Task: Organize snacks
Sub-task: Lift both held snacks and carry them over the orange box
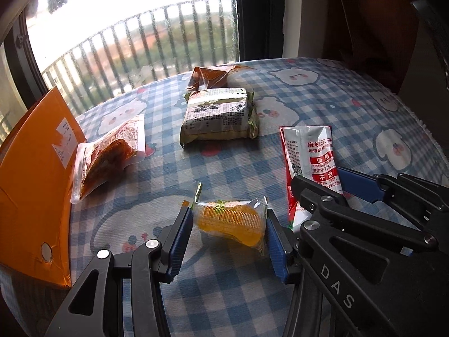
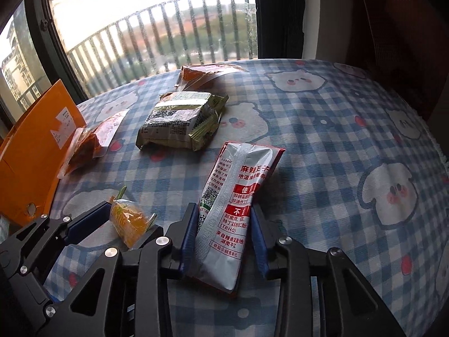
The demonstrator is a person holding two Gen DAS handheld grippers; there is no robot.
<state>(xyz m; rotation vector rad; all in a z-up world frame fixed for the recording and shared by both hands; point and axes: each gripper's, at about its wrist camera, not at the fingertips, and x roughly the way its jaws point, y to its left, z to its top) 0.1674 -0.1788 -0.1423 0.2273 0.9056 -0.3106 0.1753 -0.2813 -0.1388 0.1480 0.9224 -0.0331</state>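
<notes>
My left gripper (image 1: 228, 240) is shut on a small clear packet with an orange snack (image 1: 231, 221), its blue pads pressed to both ends; it also shows in the right wrist view (image 2: 130, 220). My right gripper (image 2: 224, 237) is shut on a red and silver snack packet (image 2: 228, 210), which stands tilted between the pads; it also shows in the left wrist view (image 1: 311, 163). Both packets are just above the checked tablecloth (image 2: 322, 140). The two grippers are side by side, the right one (image 1: 322, 196) close to my left one's right finger.
An orange cardboard box (image 1: 36, 185) stands open at the left edge. A clear pouch of red-brown snack (image 1: 108, 154) leans by it. A green and silver pack (image 1: 221, 118) and an orange wrapper (image 1: 216, 75) lie farther back. A window with a railing is behind the table.
</notes>
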